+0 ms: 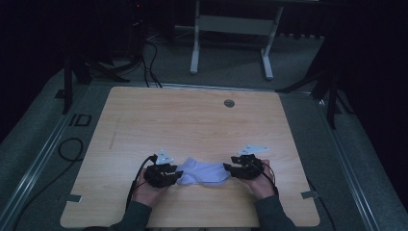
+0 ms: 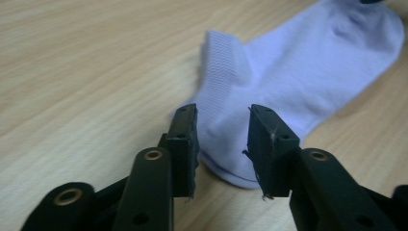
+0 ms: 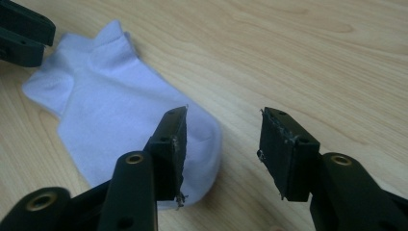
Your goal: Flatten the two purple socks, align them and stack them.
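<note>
Here, scene: a pale lilac sock point(image 1: 202, 172) lies flat on the wooden bench point(image 1: 192, 120), near its front edge, between the two grippers.
Left gripper point(image 2: 222, 139): jaws parted, nothing pinched; one end of the sock sits on the bench just under and past the tips.
Right gripper point(image 3: 222, 149): jaws spread wide and empty; the sock's other end lies beside the left jaw.
Handling: looks light, soft and limp knit, so it should fold and drag easily; not fragile, unlikely to slip from rubbery pads.
Where to take hold: probably the ribbed cuff point(image 2: 222, 62) or the rounded end edge, pinching both layers low against the bench.
Writing: "ID" point(image 1: 80, 120) is marked on the floor left of the bench; no brand readable on the sock.
</note>
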`<state>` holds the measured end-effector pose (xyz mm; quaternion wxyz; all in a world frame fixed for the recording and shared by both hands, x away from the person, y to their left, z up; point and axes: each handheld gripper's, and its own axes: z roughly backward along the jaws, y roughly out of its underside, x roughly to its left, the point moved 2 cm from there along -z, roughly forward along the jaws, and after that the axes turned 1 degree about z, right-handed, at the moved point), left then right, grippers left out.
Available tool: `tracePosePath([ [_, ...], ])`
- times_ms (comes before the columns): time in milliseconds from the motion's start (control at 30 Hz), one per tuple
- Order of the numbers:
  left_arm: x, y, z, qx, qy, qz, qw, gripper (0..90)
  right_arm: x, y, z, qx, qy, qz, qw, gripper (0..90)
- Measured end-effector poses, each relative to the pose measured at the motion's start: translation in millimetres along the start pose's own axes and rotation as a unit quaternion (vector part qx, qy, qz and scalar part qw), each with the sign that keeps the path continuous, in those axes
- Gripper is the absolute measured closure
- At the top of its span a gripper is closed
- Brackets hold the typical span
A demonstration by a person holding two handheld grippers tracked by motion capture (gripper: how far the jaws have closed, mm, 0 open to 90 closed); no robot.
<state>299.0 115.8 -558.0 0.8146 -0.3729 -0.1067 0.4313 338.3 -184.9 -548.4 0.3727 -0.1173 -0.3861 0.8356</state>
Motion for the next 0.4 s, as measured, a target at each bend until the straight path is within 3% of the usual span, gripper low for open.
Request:
tracePosePath([
  [200,13.8,-0.7,6.6,-0.008,-0.021,0.02,0.9995,60.5,-7.2,1.9,2.9,0.0,0.011,-0.009,0.9999,48.9],
  [267,21.6,0.4,7.1,-0.01,-0.039,0.034,0.9986,60.6,-13.3,3.8,6.1,0.0,0.019,-0.017,0.9997,47.8],
  [400,25.1,-0.1,6.4,-0.01,-0.055,0.034,0.9979,60.6,-17.8,4.9,8.8,-0.001,0.023,-0.023,0.9995,47.5],
])
